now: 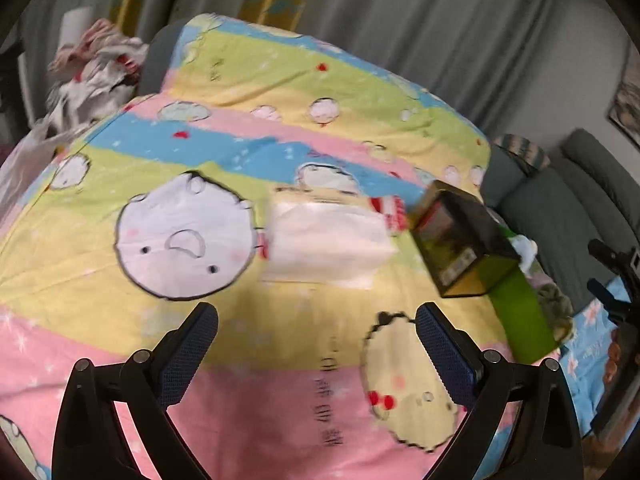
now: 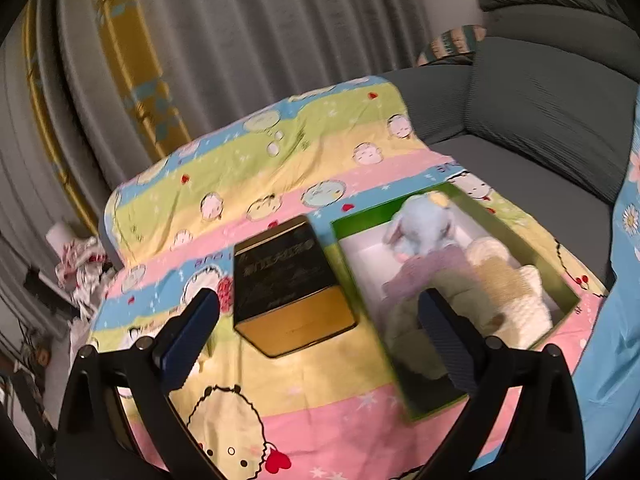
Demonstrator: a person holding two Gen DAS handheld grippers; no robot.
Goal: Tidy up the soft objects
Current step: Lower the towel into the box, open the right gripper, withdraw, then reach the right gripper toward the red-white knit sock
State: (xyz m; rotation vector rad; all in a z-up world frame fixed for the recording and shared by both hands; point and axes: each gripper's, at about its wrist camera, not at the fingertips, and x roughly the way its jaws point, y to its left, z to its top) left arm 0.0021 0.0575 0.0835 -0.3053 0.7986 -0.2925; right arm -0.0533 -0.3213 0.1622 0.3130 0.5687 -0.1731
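Note:
A green box [image 2: 568, 294] lies open on the cartoon-print bedsheet [image 2: 320, 412]; inside it are a blue plush elephant [image 2: 420, 228], a purple cloth [image 2: 436, 272], a cream and tan plush [image 2: 508, 276] and an olive soft piece [image 2: 404, 332]. My right gripper [image 2: 318, 324] hovers open just in front of the box, nothing between its fingers. In the left wrist view a white folded soft pack [image 1: 328, 240] rests on the bedsheet [image 1: 248, 400], ahead of my left gripper [image 1: 318, 338], which is open and empty. The green box [image 1: 516, 316] shows at the right there.
A black and gold tin box [image 2: 288, 280] stands left of the green box, seen too as the tin [image 1: 460, 240] in the left view. Crumpled red-white cloth [image 1: 96, 68] lies at the far left. A grey sofa [image 2: 540, 112] and grey curtains [image 2: 240, 40] bound the area.

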